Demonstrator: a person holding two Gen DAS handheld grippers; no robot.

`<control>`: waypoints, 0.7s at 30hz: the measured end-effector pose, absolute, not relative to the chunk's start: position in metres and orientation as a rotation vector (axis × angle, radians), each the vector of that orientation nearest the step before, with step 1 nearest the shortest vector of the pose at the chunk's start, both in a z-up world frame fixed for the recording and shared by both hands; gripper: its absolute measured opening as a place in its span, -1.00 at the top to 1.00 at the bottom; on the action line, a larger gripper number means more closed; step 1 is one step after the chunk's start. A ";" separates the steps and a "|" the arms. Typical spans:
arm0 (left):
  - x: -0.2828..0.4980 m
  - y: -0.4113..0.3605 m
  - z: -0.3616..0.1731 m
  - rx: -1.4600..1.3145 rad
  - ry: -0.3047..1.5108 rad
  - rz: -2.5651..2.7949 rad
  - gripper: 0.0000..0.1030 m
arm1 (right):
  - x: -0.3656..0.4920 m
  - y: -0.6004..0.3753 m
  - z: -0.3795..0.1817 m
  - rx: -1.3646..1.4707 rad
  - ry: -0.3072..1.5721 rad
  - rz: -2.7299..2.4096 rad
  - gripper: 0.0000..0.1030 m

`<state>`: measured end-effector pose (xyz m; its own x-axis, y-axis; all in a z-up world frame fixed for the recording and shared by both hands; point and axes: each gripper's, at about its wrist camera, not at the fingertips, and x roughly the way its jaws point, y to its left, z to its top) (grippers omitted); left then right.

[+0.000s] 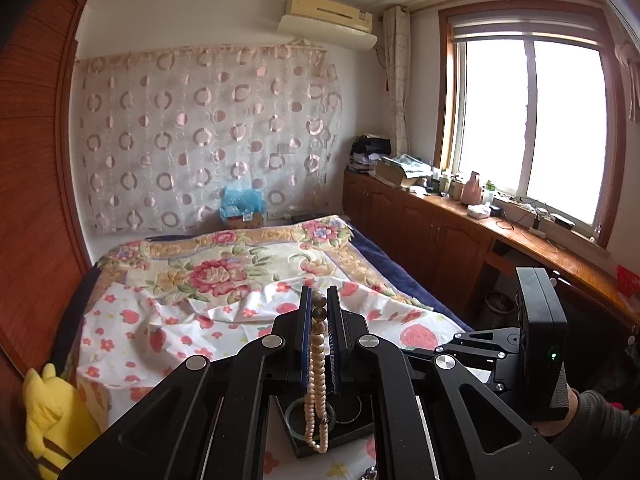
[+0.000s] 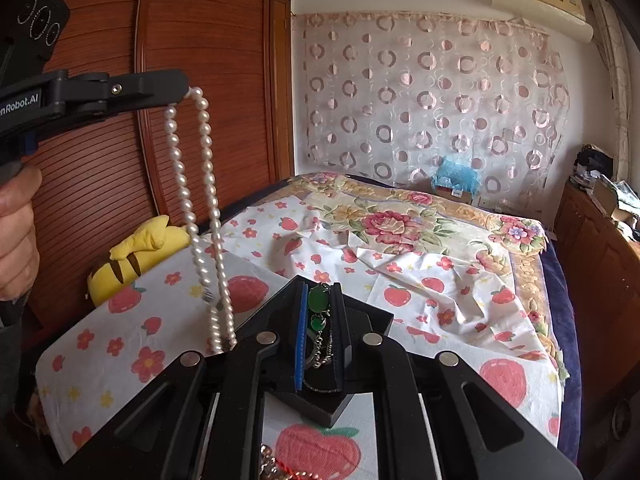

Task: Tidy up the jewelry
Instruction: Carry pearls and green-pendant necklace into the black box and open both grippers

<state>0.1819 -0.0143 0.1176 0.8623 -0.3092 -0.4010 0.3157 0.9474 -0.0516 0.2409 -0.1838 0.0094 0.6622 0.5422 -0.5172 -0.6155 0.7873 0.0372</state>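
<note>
The right gripper (image 2: 320, 304) is clamped on a green-stone bracelet (image 2: 319, 300), its chain (image 2: 320, 350) dangling between the fingers above a black tray (image 2: 320, 408). At left, the left gripper (image 2: 186, 90) — gripped by a hand (image 2: 16, 232) — pinches a pearl necklace (image 2: 200, 208) hanging in a long loop. Beyond lie a fruit-print cloth (image 2: 420, 300) on the bed and a yellow plush toy (image 2: 136, 256).

We're in a lived-in home bedroom: a bed (image 1: 224, 276) under a floral blanket (image 1: 248, 264) and a strawberry-print sheet (image 2: 420, 292), a yellow plush toy (image 1: 52, 420) at its edge. Slatted wooden wardrobe doors (image 2: 208, 80) line one wall, an air conditioner (image 1: 328, 20) hangs above a circle-patterned curtain (image 1: 200, 132), and cluttered low cabinets (image 1: 420, 228) run beneath the bright window (image 1: 532, 128).
</note>
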 end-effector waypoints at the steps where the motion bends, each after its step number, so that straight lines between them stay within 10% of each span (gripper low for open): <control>1: 0.187 -0.015 0.114 0.015 0.426 -0.329 0.87 | 0.245 -0.183 0.007 -0.147 0.541 0.659 0.76; 21: 0.235 -0.012 -0.004 0.022 0.670 -0.320 0.87 | 0.308 -0.168 -0.047 -0.150 0.661 0.654 0.75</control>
